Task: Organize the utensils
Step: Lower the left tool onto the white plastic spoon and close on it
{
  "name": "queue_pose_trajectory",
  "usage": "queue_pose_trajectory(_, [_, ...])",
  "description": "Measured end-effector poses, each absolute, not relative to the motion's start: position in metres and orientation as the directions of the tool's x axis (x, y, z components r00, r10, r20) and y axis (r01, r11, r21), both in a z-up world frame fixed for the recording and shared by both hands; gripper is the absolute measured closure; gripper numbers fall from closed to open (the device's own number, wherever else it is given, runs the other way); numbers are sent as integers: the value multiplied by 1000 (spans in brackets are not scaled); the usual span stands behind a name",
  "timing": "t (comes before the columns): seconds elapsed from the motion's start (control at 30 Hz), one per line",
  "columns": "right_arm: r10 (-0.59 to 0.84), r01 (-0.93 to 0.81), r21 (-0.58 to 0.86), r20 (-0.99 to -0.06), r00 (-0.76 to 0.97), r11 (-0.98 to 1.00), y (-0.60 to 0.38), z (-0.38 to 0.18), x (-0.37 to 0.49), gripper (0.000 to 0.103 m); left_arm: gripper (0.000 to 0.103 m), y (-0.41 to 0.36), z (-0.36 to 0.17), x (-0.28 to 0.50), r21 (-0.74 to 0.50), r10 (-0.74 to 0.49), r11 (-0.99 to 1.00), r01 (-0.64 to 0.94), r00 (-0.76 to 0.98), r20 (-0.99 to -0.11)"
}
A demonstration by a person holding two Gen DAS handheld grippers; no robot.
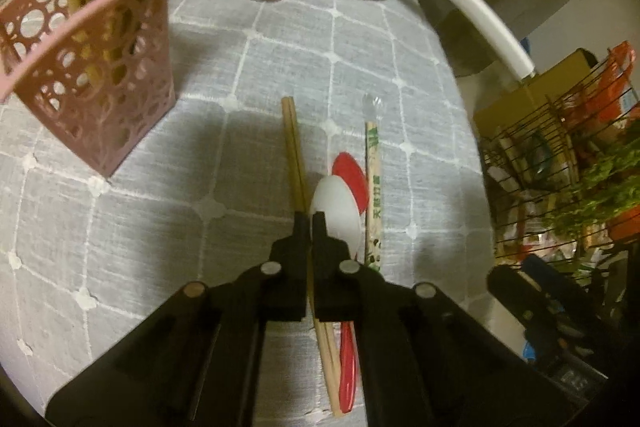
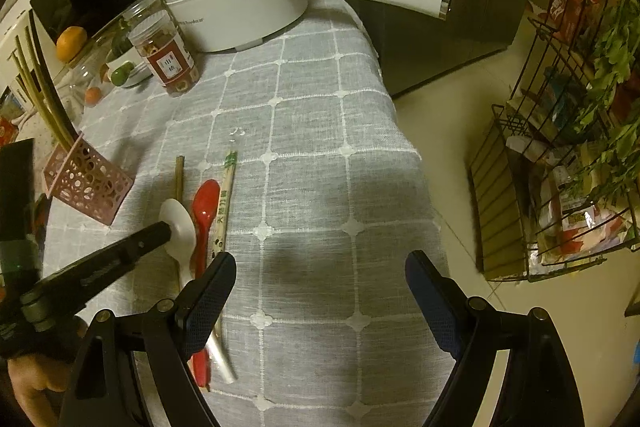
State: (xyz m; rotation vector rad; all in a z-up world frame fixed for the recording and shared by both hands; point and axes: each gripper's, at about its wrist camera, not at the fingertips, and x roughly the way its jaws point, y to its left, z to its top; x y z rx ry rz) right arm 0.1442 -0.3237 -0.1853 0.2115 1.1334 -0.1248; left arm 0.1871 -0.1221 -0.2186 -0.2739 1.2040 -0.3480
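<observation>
- Chopsticks (image 1: 294, 155), brown and bare, flat on the grey checked surface (image 1: 160, 227), pinched near the middle by the left tool (image 1: 310, 223), clamped tight on them.
- White spoon (image 1: 336, 211) just beside that tool, bowl up, touching the red spoon (image 1: 352, 175).
- Red spoon partly under the white one, handle pointing back.
- Wrapped chopsticks (image 1: 374, 195) in a paper sleeve, just right of the spoons.
- Pink basket (image 1: 92, 75) with holes, standing off to the left, full of long sticks.
- Right tool (image 2: 320, 279) spread wide above the cloth, nothing between its fingers (image 2: 212, 287).
- White pot (image 2: 236, 7) and red-label jar (image 2: 168, 59) at the far end of the surface.
</observation>
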Motion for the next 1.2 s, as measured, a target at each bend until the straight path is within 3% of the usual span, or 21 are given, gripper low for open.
queue_pose_trajectory(0.2, [13, 210, 109, -910, 414, 972, -318, -188, 149, 15, 99, -118, -211, 188, -397, -424, 906, 148, 332, -843])
queue_pose_trajectory(0.23, [12, 210, 108, -911, 412, 972, -317, -189, 150, 15, 94, -118, -212, 189, -396, -421, 907, 143, 326, -846])
queue_pose_trajectory(0.27, [11, 209, 106, -912, 411, 972, -316, -189, 150, 15, 79, -118, -213, 190, -393, -415, 910, 135, 319, -852])
queue_pose_trajectory(0.3, [10, 208, 104, -912, 409, 973, -316, -190, 150, 15, 70, -118, -214, 191, -399, -419, 908, 128, 315, -852])
queue_pose_trajectory(0.43, [7, 203, 97, -916, 400, 974, -315, -193, 150, 15, 70, -121, -216, 193, -403, -429, 903, 148, 329, -841])
queue_pose_trajectory(0.53, [6, 204, 94, -919, 395, 975, -316, -195, 150, 15, 72, -127, -217, 194, -399, -437, 899, 178, 337, -834])
queue_pose_trajectory(0.6, [5, 205, 93, -920, 393, 974, -317, -196, 151, 15, 88, -132, -218, 195, -394, -440, 897, 200, 338, -832])
queue_pose_trajectory(0.7, [6, 206, 94, -921, 391, 974, -317, -197, 152, 15, 101, -139, -219, 194, -374, -437, 896, 238, 333, -836])
queue_pose_trajectory(0.93, [8, 206, 96, -920, 391, 974, -316, -197, 154, 15, 103, -133, -200, 185, -313, -420, 898, 309, 393, -818])
queue_pose_trajectory(1.1, [39, 221, 136, -918, 395, 966, -311, -198, 159, 15, 101, -117, -196, 188, -369, -466, 874, 316, 336, -818])
queue_pose_trajectory(1.13, [47, 226, 148, -916, 398, 963, -311, -198, 160, 15, 99, -116, -197, 188, -378, -469, 873, 307, 323, -822])
queue_pose_trajectory(1.2, [54, 250, 167, -913, 405, 954, -312, -196, 162, 15, 69, -117, -199, 187, -393, -476, 870, 297, 305, -825])
